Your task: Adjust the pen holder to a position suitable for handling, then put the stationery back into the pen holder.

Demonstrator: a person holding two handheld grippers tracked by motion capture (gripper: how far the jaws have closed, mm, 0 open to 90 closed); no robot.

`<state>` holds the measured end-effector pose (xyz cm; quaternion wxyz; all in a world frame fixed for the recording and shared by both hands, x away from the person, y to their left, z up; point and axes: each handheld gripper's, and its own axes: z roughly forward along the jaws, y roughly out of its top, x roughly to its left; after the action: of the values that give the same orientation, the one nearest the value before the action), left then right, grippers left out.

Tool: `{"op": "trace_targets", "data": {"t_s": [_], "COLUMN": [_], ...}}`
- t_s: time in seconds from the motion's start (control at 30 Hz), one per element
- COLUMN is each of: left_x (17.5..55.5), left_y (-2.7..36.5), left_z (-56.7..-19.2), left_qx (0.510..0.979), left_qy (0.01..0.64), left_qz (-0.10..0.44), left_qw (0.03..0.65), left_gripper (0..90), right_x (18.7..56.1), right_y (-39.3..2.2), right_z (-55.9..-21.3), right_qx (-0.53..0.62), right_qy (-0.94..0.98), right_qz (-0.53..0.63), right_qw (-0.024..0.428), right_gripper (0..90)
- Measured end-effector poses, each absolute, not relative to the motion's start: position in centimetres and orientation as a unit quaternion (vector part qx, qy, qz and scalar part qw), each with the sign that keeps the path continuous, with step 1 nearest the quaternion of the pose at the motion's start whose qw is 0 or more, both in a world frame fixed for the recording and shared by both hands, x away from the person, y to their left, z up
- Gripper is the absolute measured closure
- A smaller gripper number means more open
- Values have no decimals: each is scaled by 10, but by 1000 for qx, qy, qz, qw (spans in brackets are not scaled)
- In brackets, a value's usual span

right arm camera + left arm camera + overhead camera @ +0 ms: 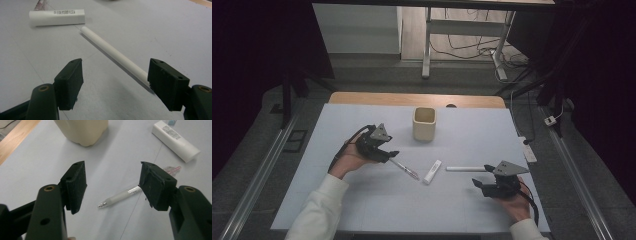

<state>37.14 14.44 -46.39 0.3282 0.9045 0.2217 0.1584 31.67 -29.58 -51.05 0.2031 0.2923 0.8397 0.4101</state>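
While the left tongs (112, 187) gape wide above the clear pen (125, 195), which lies free near the counter's (362, 210) middle, the right tongs (115, 85) also stand wide, one pad beside the white stick (112, 52). A white tube (432, 171) lies between them.

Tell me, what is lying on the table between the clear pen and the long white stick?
A short white tube lies between the clear pen and the long white stick, apart from both, as the high view shows.
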Motion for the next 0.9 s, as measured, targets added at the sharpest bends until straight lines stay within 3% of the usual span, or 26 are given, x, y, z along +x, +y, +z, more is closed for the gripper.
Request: {"op": "trace_targets", "data": {"t_s": [0.9], "left_x": [374], "left_y": [135], "left_z": [-479], "left_qx": [941], "left_qy": [150], "left_qz": [132], "left_qw": [272], "left_gripper": [394], "right_x": [317], "right_y": [-296], "right_z": [-511], "right_qx": [291], "right_qy": [841], "right_qz": [408], "right_qw": [201], "right_gripper": [285]}}
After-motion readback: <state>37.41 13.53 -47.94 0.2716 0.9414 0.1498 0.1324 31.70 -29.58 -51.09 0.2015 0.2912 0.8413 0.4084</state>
